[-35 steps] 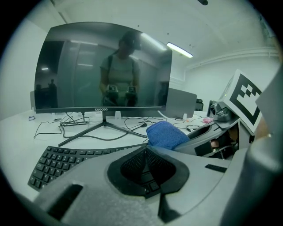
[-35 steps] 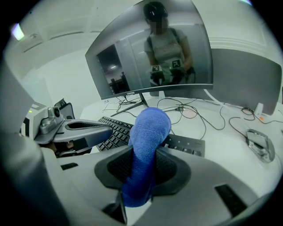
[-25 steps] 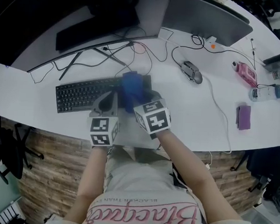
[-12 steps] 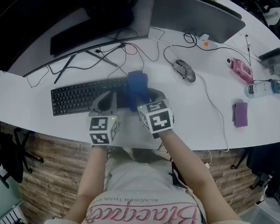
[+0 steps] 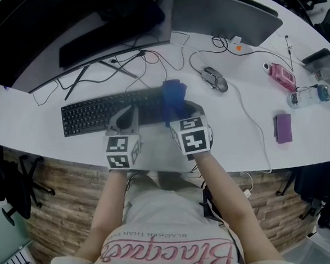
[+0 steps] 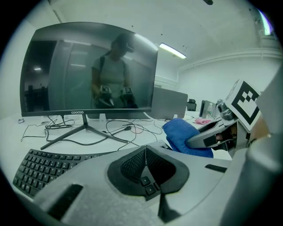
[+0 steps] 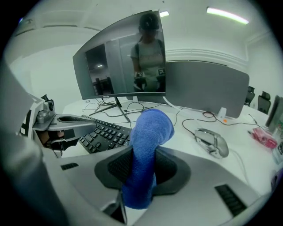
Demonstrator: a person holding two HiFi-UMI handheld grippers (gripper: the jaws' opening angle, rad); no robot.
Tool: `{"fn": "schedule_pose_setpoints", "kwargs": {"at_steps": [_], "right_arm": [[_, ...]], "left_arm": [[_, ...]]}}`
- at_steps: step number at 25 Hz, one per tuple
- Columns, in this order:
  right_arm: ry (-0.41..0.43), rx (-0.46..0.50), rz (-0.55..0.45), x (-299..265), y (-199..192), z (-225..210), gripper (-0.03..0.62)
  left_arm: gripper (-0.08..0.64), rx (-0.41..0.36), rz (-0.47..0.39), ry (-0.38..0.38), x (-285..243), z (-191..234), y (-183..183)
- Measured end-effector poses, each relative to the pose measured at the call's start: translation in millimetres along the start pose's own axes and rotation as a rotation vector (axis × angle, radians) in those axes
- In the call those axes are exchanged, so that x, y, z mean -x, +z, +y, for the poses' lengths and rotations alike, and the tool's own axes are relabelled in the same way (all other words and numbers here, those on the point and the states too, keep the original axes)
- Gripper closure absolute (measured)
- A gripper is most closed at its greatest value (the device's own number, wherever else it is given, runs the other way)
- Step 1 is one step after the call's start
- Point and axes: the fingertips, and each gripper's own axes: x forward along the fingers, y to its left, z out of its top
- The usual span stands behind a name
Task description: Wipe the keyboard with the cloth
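Our right claw (image 7: 141, 170) is shut tight on the blue cloth (image 7: 149, 132). The cloth is pinched between the two jaws. It sticks out past them in a thick, round roll.

Our left claw (image 6: 145, 161) is closed too, but it holds nothing. Its two jaws press flat on each other. We see only keys below them.

From above, the cloth sits over the right end of the black keyboard (image 5: 99, 111). We cannot tell if the cloth is touching the keys or is just above them. The left claw is just beside the right claw. It is over the front edge of the keyboard, a bit to the right of the middle.

The keyboard lies on a white desk (image 5: 238, 134), close to the front edge. It is tilted a little, with its right end farther from us.

Behind the keyboard stands a big dark screen (image 5: 77, 21) on thin legs. Thin wires (image 5: 158, 60) loop over the desk between the screen and the keyboard.

A grey mouse (image 5: 215, 79) lies to the right of the cloth, a bit farther back. A small purple thing (image 5: 283, 128) lies well apart, on the right side of the desk.
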Motion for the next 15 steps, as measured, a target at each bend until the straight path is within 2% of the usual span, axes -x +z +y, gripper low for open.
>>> {"fn": "schedule_pose_setpoints", "kwargs": {"at_steps": [7, 15], "right_arm": [[-0.069, -0.009, -0.044, 37, 1, -12, 0.485], [-0.102, -0.021, -0.119, 79, 20, 9, 0.485]], "left_arm": [[0.554, -0.015, -0.030, -0.010, 15, -4, 6], [0.554, -0.035, -0.092, -0.012, 48, 8, 27]]}}
